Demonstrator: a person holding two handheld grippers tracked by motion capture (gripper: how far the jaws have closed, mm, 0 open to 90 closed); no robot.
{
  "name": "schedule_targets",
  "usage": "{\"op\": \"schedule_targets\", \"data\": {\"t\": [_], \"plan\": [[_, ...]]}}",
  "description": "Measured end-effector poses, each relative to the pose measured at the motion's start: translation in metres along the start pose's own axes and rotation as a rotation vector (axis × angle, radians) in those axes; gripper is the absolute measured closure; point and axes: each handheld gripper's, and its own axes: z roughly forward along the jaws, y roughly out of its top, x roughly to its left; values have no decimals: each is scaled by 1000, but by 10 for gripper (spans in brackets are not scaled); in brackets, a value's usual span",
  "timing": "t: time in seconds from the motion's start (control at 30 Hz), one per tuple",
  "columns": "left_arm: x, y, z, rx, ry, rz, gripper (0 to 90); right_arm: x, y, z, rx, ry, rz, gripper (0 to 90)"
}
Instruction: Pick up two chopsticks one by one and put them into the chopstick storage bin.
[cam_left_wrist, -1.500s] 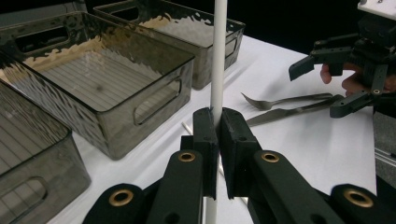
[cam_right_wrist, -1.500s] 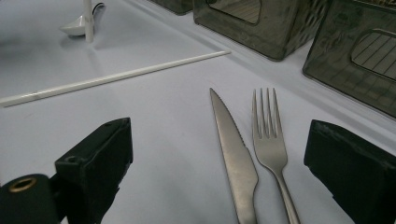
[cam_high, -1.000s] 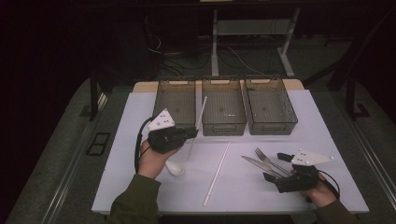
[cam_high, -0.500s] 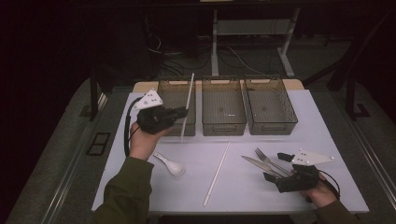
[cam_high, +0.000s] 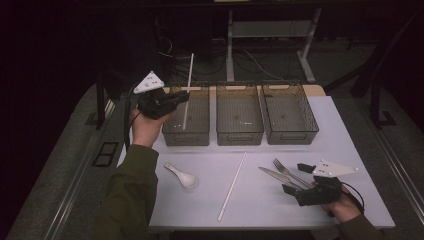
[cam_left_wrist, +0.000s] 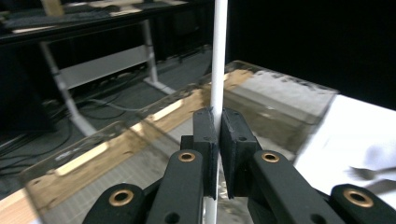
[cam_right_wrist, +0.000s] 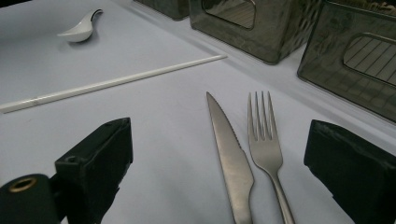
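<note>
1. Two chopsticks: one white chopstick (cam_high: 188, 90) is pinched upright in the left claw (cam_high: 181, 97) above the far-left bin (cam_high: 186, 134); its lower end hangs inside that bin. In the left gripper view the pads are clamped tight on the stick (cam_left_wrist: 218, 60).
2. The second chopstick (cam_high: 232, 185) lies loose near the middle of the bench (cam_high: 345, 137).
3. Three dark mesh bins sit in a row along the far side: left, middle (cam_high: 239, 135) and right (cam_high: 291, 135).
4. One white spoon (cam_high: 182, 176) lies near left.
5. One knife (cam_high: 275, 177) and one fork (cam_high: 285, 171) lie side by side near right.
6. The right claw (cam_high: 294, 177), jaws spread wide apart, rests at the handles of both, gripping neither.
</note>
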Motion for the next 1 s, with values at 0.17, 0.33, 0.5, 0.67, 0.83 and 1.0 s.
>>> {"op": "schedule_targets", "data": {"t": [0.17, 0.33, 0.5, 0.67, 0.83, 1.0], "plan": [[17, -4, 13, 61, 55, -5, 846, 0, 0, 0, -1, 1, -1, 80], [31, -13, 26, 134, 90, -26, 846, 0, 0, -1, -2, 4, -1, 80], [42, -23, 36, 251, 126, -73, 846, -1, 0, -1, -8, 6, 7, 80], [49, -34, 44, 349, 140, -108, 846, -1, 0, -2, -10, 6, 6, 80], [58, -41, 46, 374, 147, -146, 845, -2, 0, -2, -9, 7, 6, 80], [64, -49, 54, 399, 161, -173, 845, -1, 0, -2, -9, 10, 6, 80]]}}
